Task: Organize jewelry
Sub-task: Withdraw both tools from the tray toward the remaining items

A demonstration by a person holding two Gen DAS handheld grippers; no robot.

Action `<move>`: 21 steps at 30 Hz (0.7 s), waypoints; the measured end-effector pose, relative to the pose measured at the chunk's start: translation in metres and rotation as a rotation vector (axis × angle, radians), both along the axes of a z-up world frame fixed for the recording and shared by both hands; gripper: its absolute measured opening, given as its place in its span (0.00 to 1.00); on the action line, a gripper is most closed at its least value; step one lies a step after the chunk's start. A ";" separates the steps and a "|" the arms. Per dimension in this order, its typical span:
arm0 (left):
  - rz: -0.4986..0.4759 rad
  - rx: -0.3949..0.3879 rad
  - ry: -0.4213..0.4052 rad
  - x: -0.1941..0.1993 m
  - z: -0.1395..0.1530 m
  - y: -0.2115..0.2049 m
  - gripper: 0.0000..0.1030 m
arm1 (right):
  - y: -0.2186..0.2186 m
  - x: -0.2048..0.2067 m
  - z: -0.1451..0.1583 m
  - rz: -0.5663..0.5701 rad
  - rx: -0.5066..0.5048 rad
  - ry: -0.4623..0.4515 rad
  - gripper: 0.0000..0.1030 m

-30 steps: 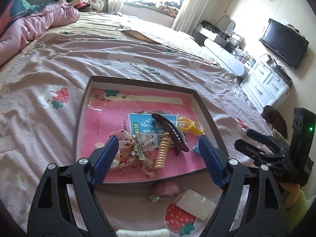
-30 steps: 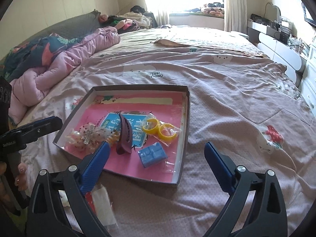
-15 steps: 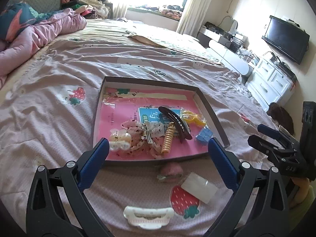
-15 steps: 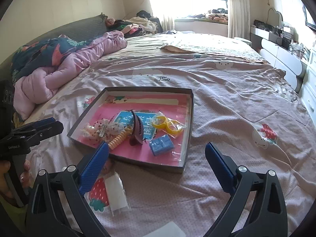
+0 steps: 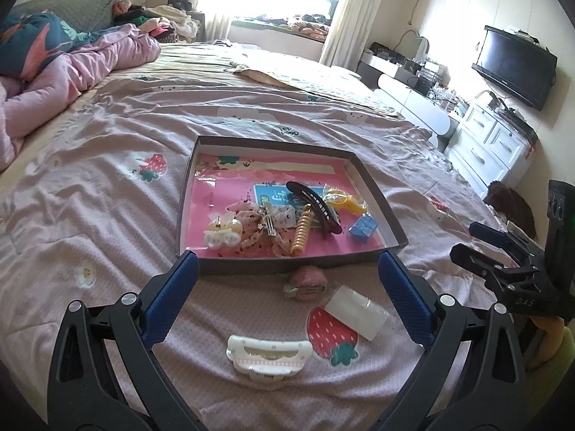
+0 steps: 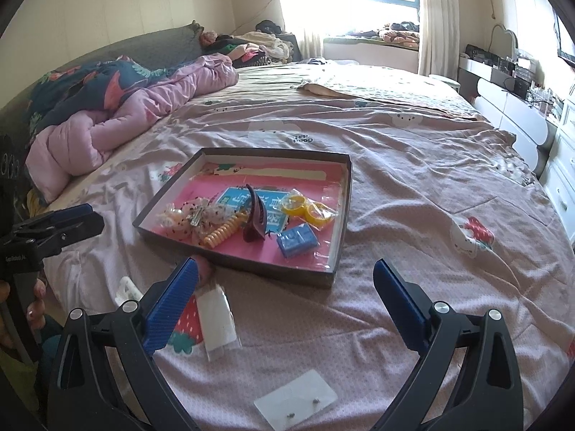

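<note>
Tray – on the bed, centre of both views; holds dark hair claw, coil tie, yellow rings, blue box, bow clips.
Bed, 6 o'clock of tray – white clip, pink clip, clear packet, earring card.
Left gripper – jaws wide apart, nothing held.
Right gripper – likewise wide apart, nothing held.

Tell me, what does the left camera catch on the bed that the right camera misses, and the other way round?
Only the left wrist view shows the whole white hair clip near its open left gripper; the right view catches only its edge. Only the right wrist view shows the white earring card by the open right gripper. Both show the tray holding the dark claw clip, yellow rings and blue box, plus the clear packet outside it.
</note>
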State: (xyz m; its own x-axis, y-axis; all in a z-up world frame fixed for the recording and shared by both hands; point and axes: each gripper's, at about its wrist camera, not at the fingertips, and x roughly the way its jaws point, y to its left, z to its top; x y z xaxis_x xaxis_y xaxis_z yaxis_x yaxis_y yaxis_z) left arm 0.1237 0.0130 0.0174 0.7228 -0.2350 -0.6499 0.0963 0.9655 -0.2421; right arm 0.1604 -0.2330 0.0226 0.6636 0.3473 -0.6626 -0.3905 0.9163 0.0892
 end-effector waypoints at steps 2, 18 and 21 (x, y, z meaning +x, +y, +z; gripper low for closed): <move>0.001 0.006 0.006 -0.004 -0.002 0.000 0.89 | -0.003 -0.005 -0.001 0.001 -0.004 -0.001 0.92; 0.020 0.059 0.057 -0.037 -0.020 0.000 0.89 | -0.019 -0.034 -0.006 0.004 -0.013 -0.006 0.93; 0.022 0.071 0.068 -0.041 -0.023 -0.001 0.89 | -0.021 -0.039 -0.008 0.009 -0.015 -0.007 0.93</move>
State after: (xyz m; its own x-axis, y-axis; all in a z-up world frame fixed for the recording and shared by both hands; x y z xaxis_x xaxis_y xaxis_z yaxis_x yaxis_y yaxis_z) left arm 0.0831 0.0123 -0.0056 0.6812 -0.1712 -0.7117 0.0604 0.9821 -0.1785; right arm 0.1218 -0.2538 0.0147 0.6652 0.3429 -0.6633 -0.3991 0.9140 0.0723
